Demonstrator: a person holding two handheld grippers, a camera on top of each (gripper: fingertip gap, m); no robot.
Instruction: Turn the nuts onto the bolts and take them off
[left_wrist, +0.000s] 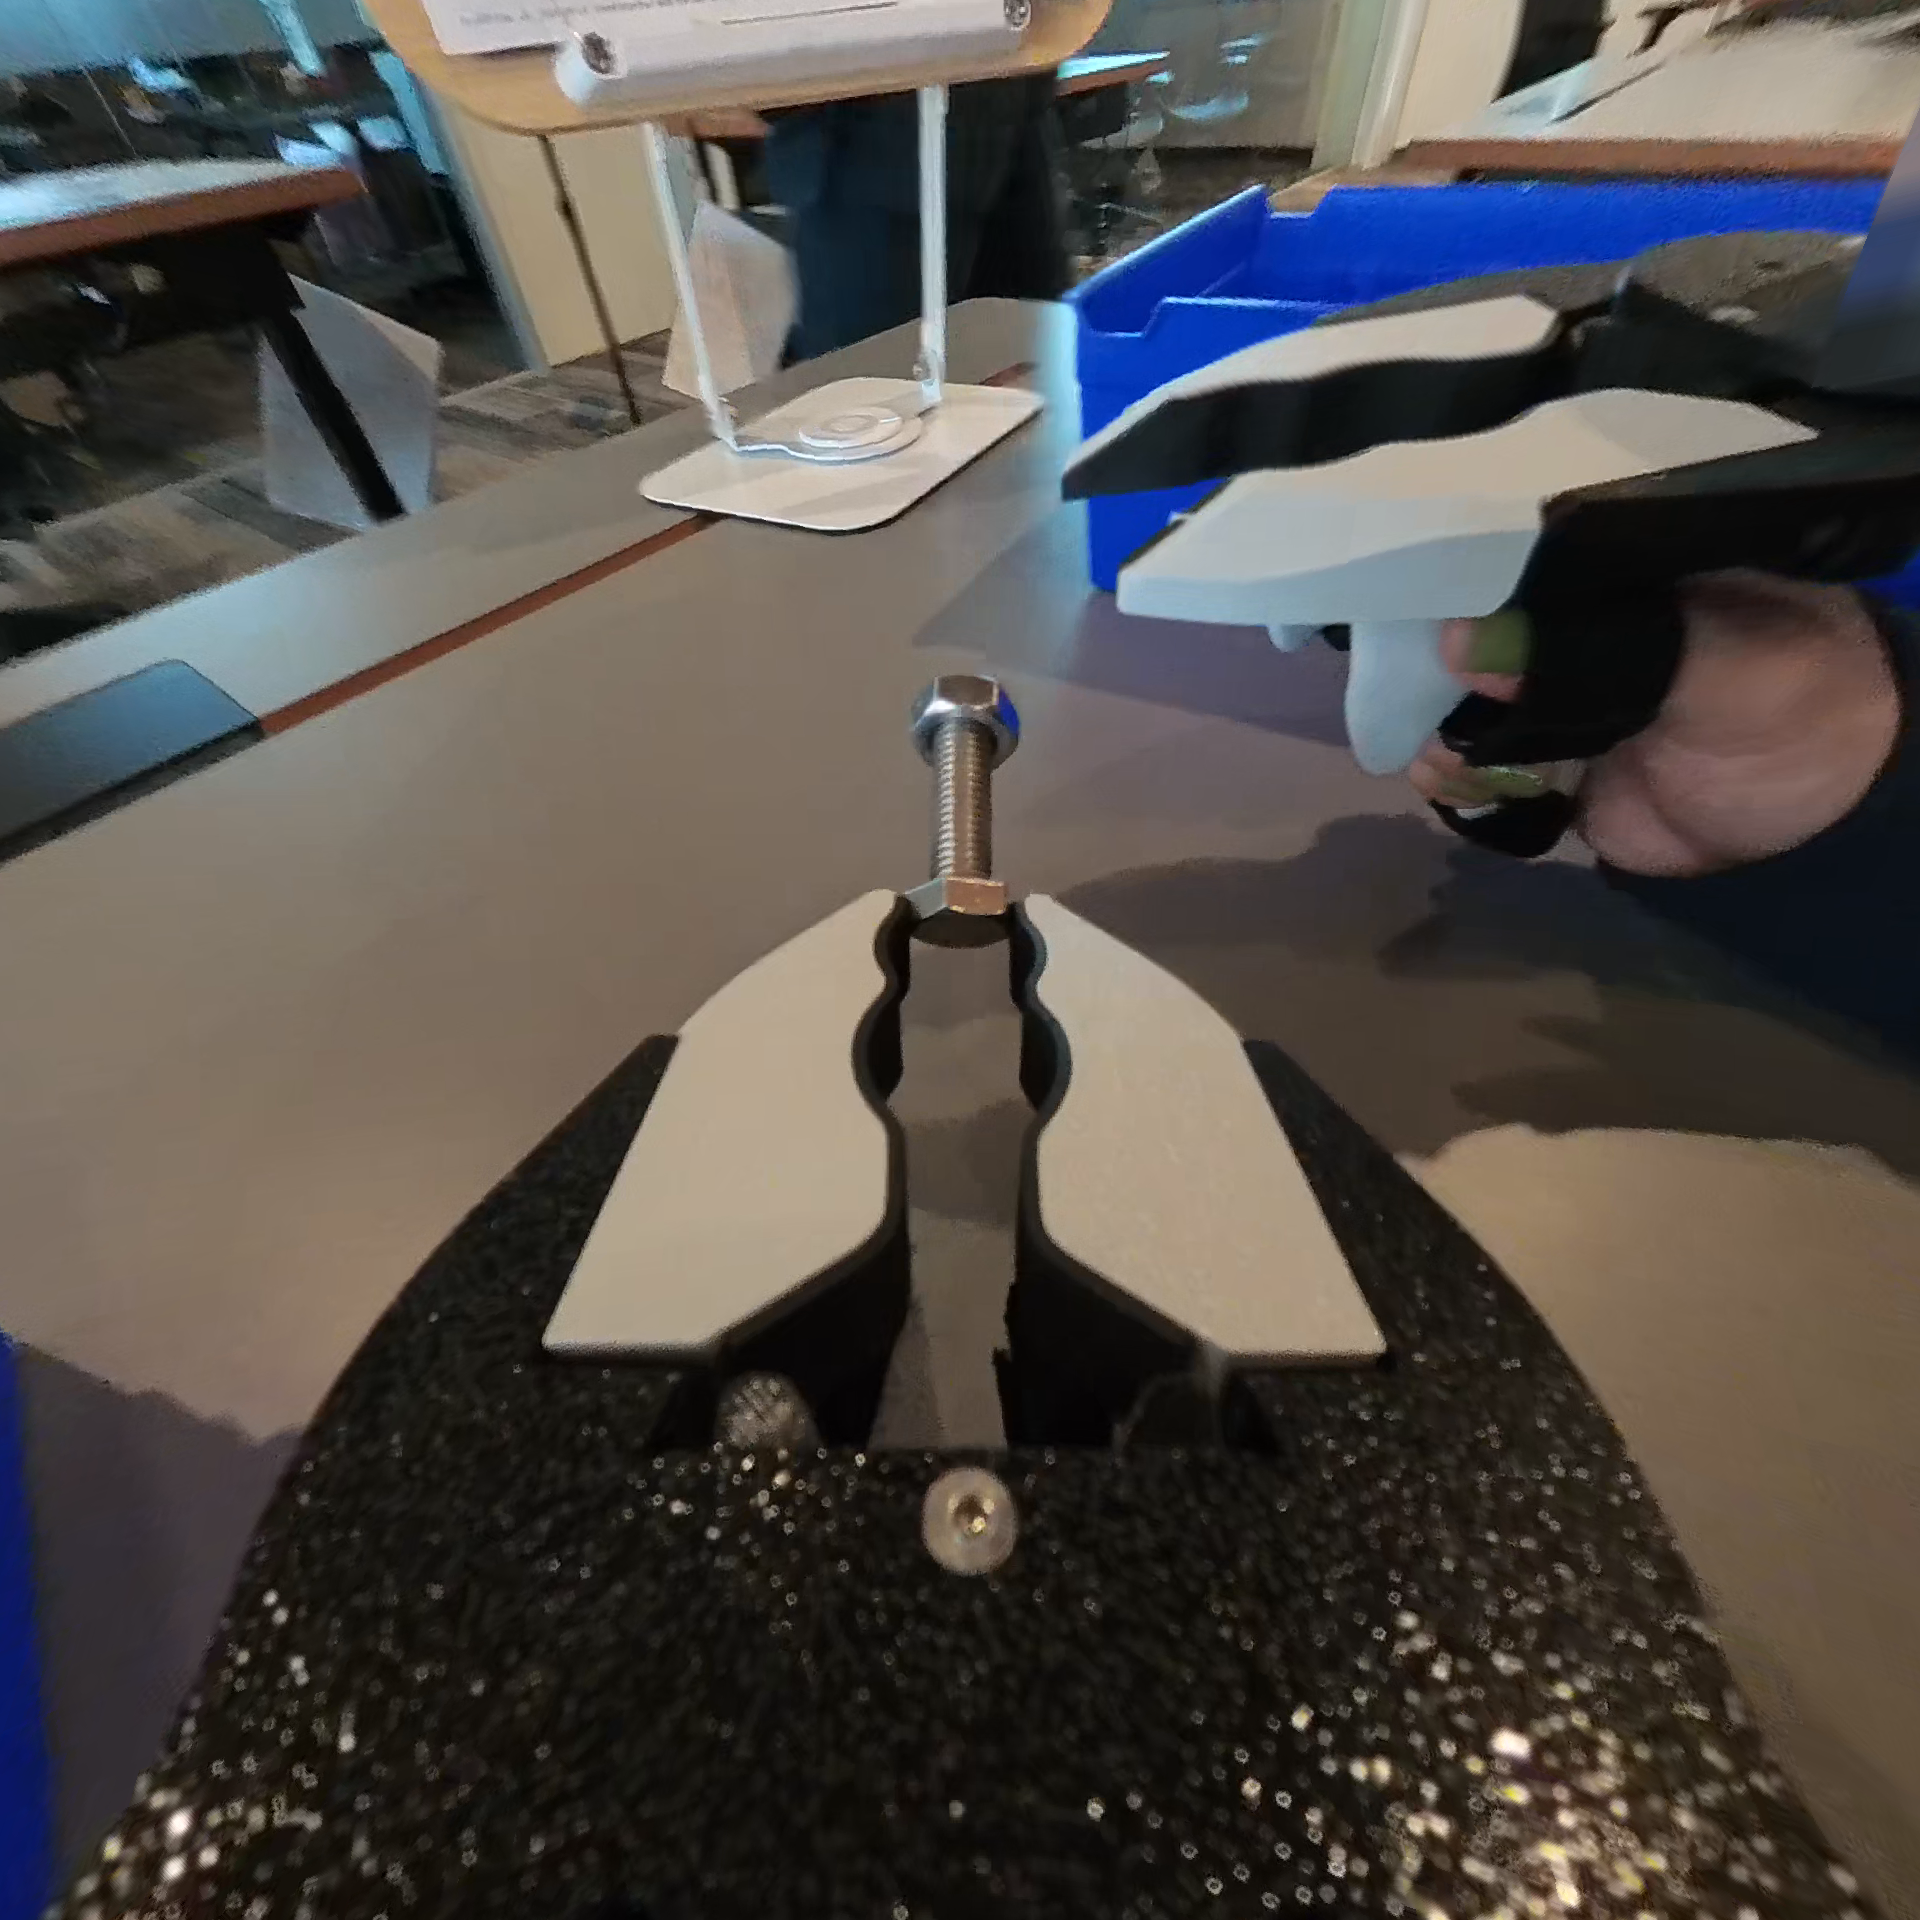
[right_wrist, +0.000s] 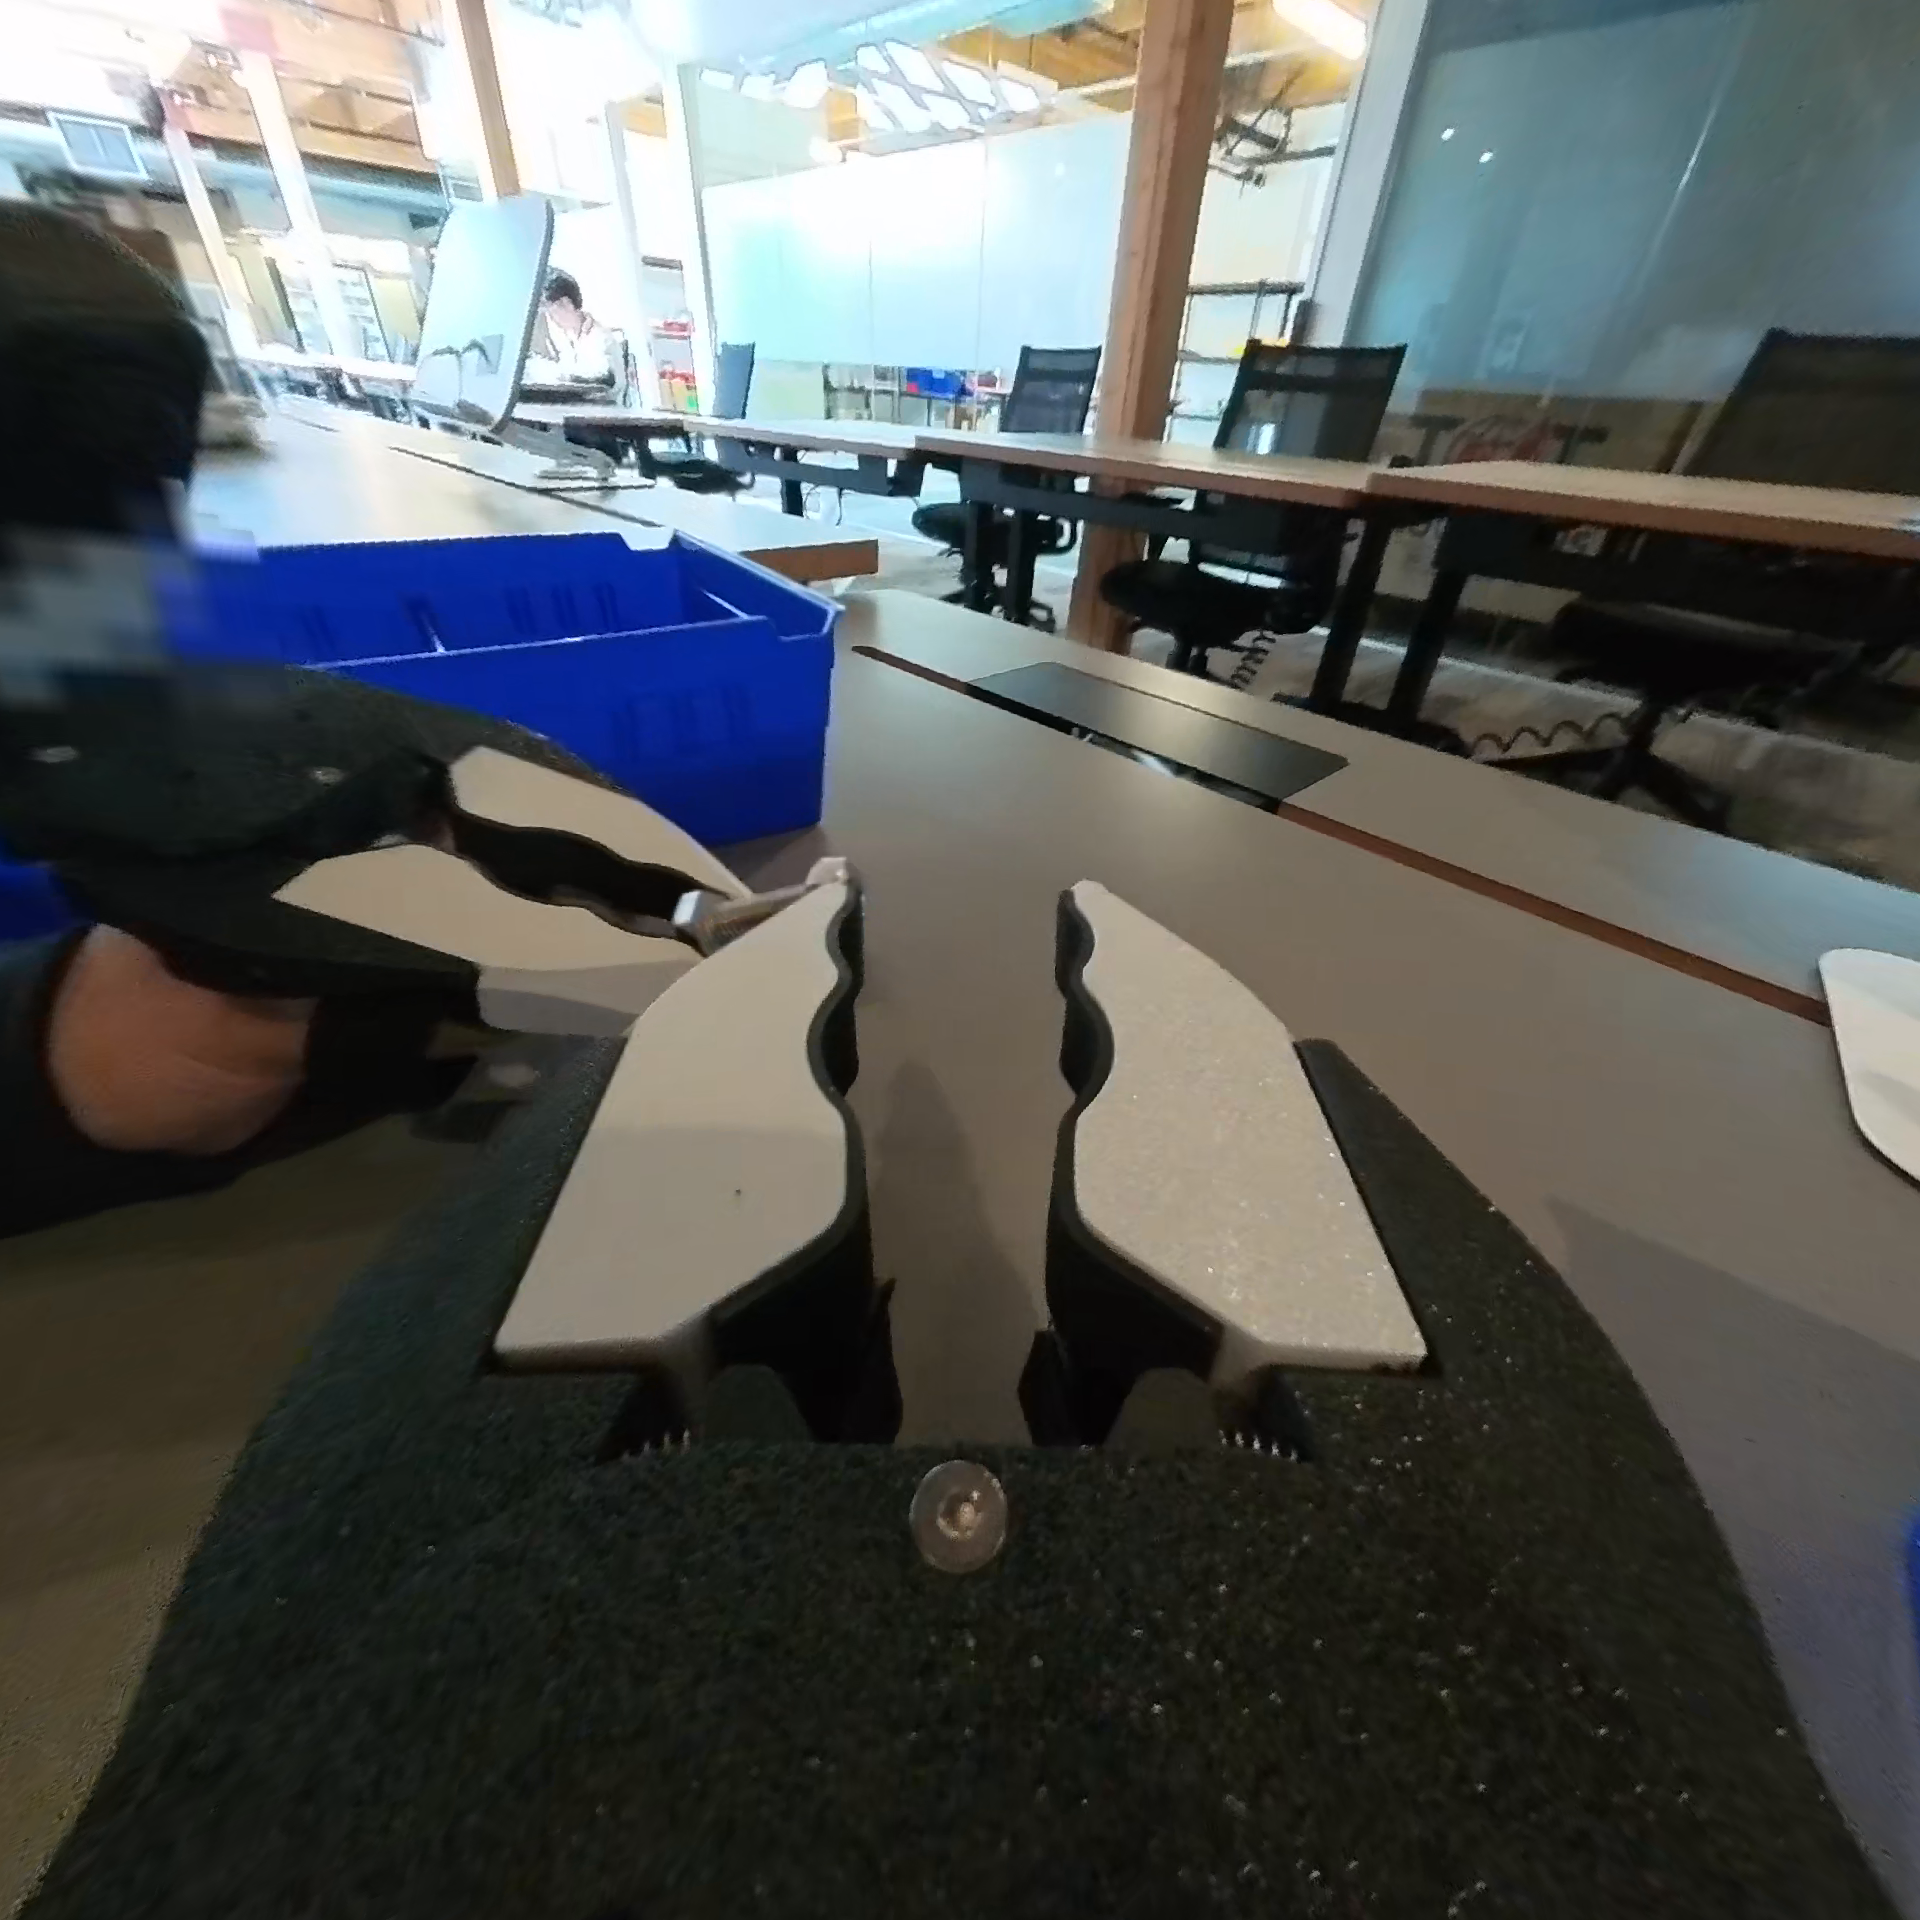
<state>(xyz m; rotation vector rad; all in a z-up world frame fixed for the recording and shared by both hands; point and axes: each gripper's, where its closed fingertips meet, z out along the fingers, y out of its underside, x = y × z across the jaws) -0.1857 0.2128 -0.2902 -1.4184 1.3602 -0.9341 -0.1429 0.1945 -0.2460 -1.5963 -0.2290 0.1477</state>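
Note:
A silver bolt (left_wrist: 962, 805) points away from me, with a hex nut (left_wrist: 965, 713) threaded on its far end. My left gripper (left_wrist: 957, 910) is shut on the bolt's hex head and holds it above the grey table (left_wrist: 520, 935). My right gripper (right_wrist: 961, 914) is open and empty. In the left wrist view the right gripper (left_wrist: 1107, 530) hovers up and to the right of the nut, apart from it. In the right wrist view the left gripper (right_wrist: 717, 914) comes in from the left with the bolt (right_wrist: 727, 914), partly hidden behind my right gripper's left finger.
A blue divided bin (right_wrist: 644, 665) stands on the table beyond the grippers; it also shows in the left wrist view (left_wrist: 1195, 312). A white stand base (left_wrist: 842, 447) with a board sits at the far table edge. A black inset panel (right_wrist: 1153, 722) lies in the tabletop. Desks and chairs stand beyond. Tip to tip, the grippers are about 7 cm apart.

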